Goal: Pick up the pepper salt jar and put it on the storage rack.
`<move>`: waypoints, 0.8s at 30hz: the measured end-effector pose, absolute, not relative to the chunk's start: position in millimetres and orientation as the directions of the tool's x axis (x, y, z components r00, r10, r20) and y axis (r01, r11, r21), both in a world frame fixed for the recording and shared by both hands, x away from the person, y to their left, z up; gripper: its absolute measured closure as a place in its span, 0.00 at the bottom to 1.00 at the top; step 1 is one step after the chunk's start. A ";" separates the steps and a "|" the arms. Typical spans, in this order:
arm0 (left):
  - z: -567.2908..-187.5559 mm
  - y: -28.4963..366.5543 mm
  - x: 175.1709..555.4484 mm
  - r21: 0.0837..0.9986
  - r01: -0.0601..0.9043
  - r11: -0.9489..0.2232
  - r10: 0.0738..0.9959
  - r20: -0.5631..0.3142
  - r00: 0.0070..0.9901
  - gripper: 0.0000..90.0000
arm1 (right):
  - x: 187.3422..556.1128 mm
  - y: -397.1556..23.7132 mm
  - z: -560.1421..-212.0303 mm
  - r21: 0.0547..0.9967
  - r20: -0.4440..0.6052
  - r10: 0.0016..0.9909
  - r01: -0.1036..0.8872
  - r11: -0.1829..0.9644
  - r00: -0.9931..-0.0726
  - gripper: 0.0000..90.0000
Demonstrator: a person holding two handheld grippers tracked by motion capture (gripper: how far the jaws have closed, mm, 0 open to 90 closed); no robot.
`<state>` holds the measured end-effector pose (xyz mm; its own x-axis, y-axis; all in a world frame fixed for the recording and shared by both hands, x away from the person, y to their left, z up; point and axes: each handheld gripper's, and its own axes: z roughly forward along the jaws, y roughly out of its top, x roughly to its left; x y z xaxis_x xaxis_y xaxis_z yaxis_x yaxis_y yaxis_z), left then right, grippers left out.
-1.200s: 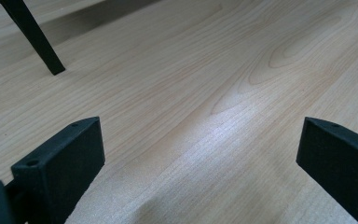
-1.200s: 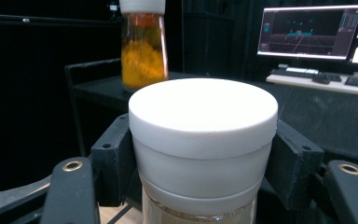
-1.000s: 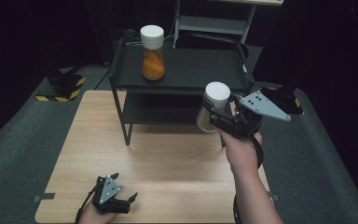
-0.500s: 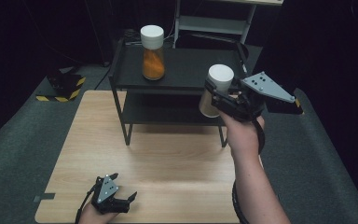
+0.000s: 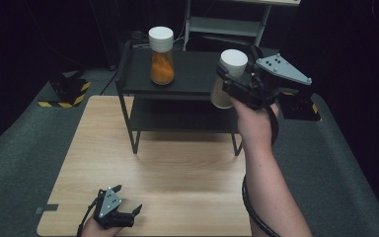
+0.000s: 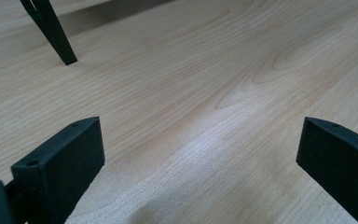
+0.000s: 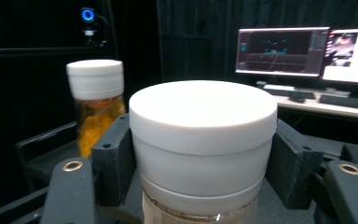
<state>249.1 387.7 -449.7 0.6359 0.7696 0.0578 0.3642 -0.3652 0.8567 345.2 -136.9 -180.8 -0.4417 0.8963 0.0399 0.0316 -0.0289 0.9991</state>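
here, your right claw [image 5: 227, 81] sits in the upper right of the high view, closed on a white-capped jar [image 5: 229, 76] with pale contents. in the right gripper view the two black jaws press the cap of that jar [image 7: 203, 144] from either side, so the grip is taken high, on the widest and stiffest part, which likely keeps the glass body free to hang below. the jar is held upright and in the air, beside the right end of the black shelf rack [image 5: 187, 89] and about level with its top tier; this looks like the approach for setting it down there.

an orange-filled jar [image 5: 161, 55] with the same white cap stands on the left of that top tier, well apart from the held one, leaving bare shelf on the right as a landing spot. in the right gripper view it shows at centre left [image 7: 95, 105], behind the held cap.

your left claw [image 5: 113, 213] rests low at the bottom left of the high view on the wooden desk [image 5: 177, 168]. its jaws stand wide apart with nothing between them, only bare desk [image 6: 205, 93] and one rack leg [image 6: 51, 30] ahead, parked clear of the working hand.
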 end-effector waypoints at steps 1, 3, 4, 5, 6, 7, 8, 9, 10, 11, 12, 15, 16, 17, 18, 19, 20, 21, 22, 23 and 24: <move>-449.9 388.1 249.3 0.858 0.363 -0.364 0.769 0.056 0.637 0.01 | 346.4 -135.1 -179.7 0.999 0.037 0.900 0.029 -0.027 -0.434 0.38; -450.4 388.9 249.2 0.860 0.358 -0.365 0.765 0.057 0.642 0.01 | 349.8 -133.3 -177.7 0.999 0.041 0.903 0.032 -0.031 -0.428 0.38; -450.4 388.7 248.9 0.860 0.357 -0.366 0.765 0.059 0.642 0.01 | 352.6 -132.7 -176.3 0.999 0.047 0.903 0.036 -0.035 -0.427 0.38; -450.1 388.5 248.8 0.858 0.356 -0.369 0.764 0.062 0.642 0.01 | 354.2 -132.3 -175.8 0.999 0.048 0.904 0.036 -0.036 -0.426 0.38; -450.2 388.3 248.3 0.859 0.354 -0.371 0.763 0.065 0.643 0.01 | 355.9 -131.3 -175.2 0.999 0.049 0.905 0.036 -0.038 -0.422 0.38; -450.4 388.2 247.8 0.859 0.352 -0.371 0.763 0.066 0.643 0.01 | 358.2 -129.5 -174.3 0.999 0.047 0.909 0.035 -0.036 -0.415 0.38; -450.3 388.0 247.6 0.859 0.352 -0.372 0.763 0.068 0.642 0.01 | 360.4 -128.5 -173.1 0.999 0.045 0.910 0.037 -0.033 -0.411 0.38; -450.3 387.9 247.6 0.859 0.353 -0.371 0.765 0.067 0.641 0.01 | 362.6 -127.7 -171.8 0.999 0.044 0.912 0.040 -0.030 -0.408 0.38; -450.3 387.8 247.6 0.859 0.355 -0.369 0.766 0.065 0.639 0.01 | 365.0 -127.0 -171.2 0.999 0.044 0.913 0.040 -0.030 -0.405 0.38; -450.6 388.2 247.4 0.860 0.354 -0.367 0.766 0.064 0.639 0.01 | 367.5 -126.3 -170.3 0.999 0.044 0.914 0.041 -0.030 -0.403 0.38; -450.8 388.8 247.5 0.861 0.353 -0.365 0.765 0.061 0.641 0.01 | 370.6 -125.3 -169.7 0.999 0.043 0.916 0.040 -0.030 -0.398 0.38; -451.1 390.3 248.0 0.863 0.354 -0.359 0.765 0.055 0.641 0.01 | 377.9 -122.9 -167.8 0.999 0.041 0.921 0.044 -0.026 -0.388 0.38; -451.1 390.7 248.1 0.864 0.355 -0.357 0.766 0.052 0.641 0.01 | 379.8 -122.2 -167.5 0.999 0.040 0.922 0.045 -0.025 -0.386 0.38; -451.1 390.8 248.2 0.864 0.355 -0.357 0.765 0.052 0.642 0.01 | 383.1 -121.1 -166.8 0.998 0.042 0.923 0.049 -0.025 -0.382 0.38; -451.1 390.8 248.4 0.864 0.355 -0.357 0.764 0.052 0.643 0.01 | 385.1 -120.5 -166.6 0.998 0.042 0.925 0.051 -0.024 -0.378 0.38; -451.0 390.8 248.7 0.863 0.355 -0.359 0.763 0.052 0.644 0.01 | 387.9 -119.8 -166.8 0.998 0.041 0.926 0.053 -0.023 -0.376 0.38; -451.0 391.0 248.9 0.863 0.356 -0.358 0.762 0.050 0.646 0.01 | 390.5 -118.8 -166.8 0.998 0.044 0.927 0.058 -0.024 -0.372 0.38; -451.1 391.1 248.7 0.864 0.354 -0.359 0.762 0.052 0.646 0.01 | 393.9 -117.7 -167.1 0.998 0.043 0.929 0.061 -0.022 -0.367 0.38; -451.2 391.0 248.3 0.864 0.353 -0.359 0.763 0.053 0.644 0.01 | 396.2 -117.0 -167.6 0.998 0.043 0.931 0.062 -0.022 -0.363 0.38; -451.2 390.9 248.1 0.864 0.353 -0.359 0.763 0.054 0.644 0.01 | 398.5 -116.6 -168.5 0.998 0.044 0.931 0.062 -0.024 -0.361 0.38; -451.2 390.9 248.0 0.864 0.352 -0.360 0.762 0.054 0.646 0.01 | 400.3 -116.2 -168.7 0.998 0.045 0.932 0.063 -0.024 -0.360 0.38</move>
<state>248.0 390.9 -451.2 0.6455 0.7618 0.0544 0.3520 -0.3600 0.8640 400.3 -116.2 -168.7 -0.3600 0.9318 0.0453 0.0632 -0.0241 0.9977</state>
